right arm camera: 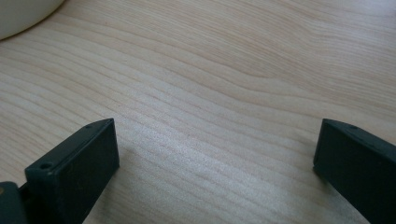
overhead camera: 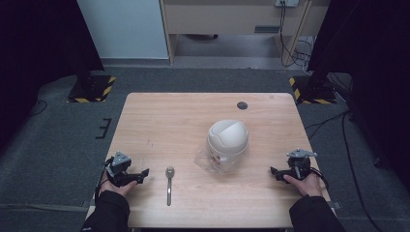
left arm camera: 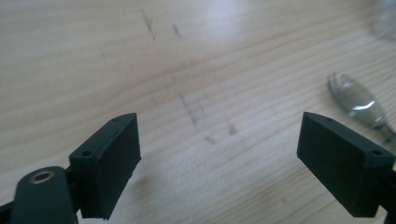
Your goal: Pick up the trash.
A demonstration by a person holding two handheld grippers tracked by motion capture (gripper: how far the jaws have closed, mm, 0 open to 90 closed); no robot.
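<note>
Here the wooden table (overhead camera: 159, 121) carries everything, with both tongs low over its near edge. A cream domed container (overhead camera: 227, 137) stands right of the middle, between the two tongs and farther from the person than either, nearer the right one. Against its near side lies a crumpled clear plastic bag (overhead camera: 211, 163), touching it. The left gripper (overhead camera: 143, 173) rests at the near left corner in the person's left hand (overhead camera: 118, 186), jaws spread wide with nothing between them, only scuffed wood. The right gripper (overhead camera: 273, 171) sits at the near right in the right hand (overhead camera: 304, 183), jaws likewise wide and empty over bare wood. A metal spoon (overhead camera: 169, 184) with a toothed tip lies just beside the left gripper, on its inner side, handle toward the person
</note>
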